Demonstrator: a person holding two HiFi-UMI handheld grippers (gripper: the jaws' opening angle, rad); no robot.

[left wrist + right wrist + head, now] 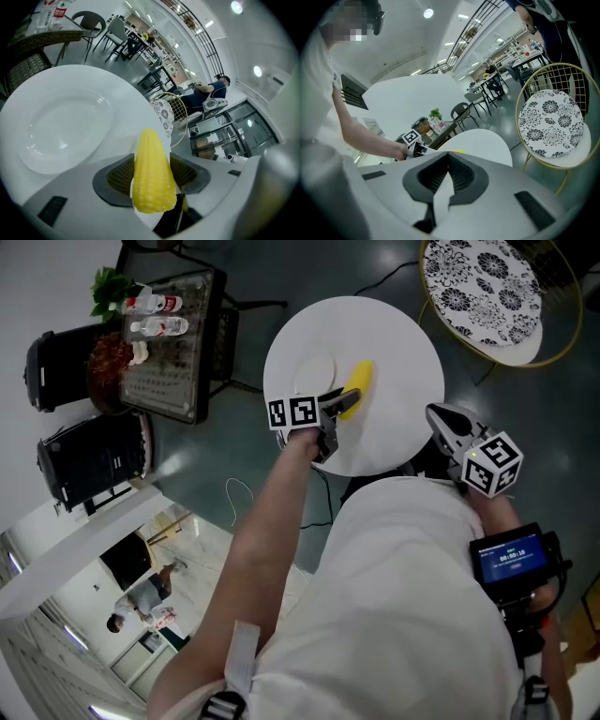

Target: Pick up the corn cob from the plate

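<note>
Corn cob (pixel 151 173) pinched betw. L gripper (pixel 334 407) pads, just beside plate (pixel 56 140), over white table (pixel 394 362). R gripper (pixel 449 157) jaws pressed together, empty.

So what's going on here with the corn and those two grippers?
A person holds a two-jaw gripper in each hand. The left gripper is clamped on the yellow corn cob, holding it over the round white table beside the empty white plate. The right gripper hangs near the table's edge, shut on nothing.
</note>
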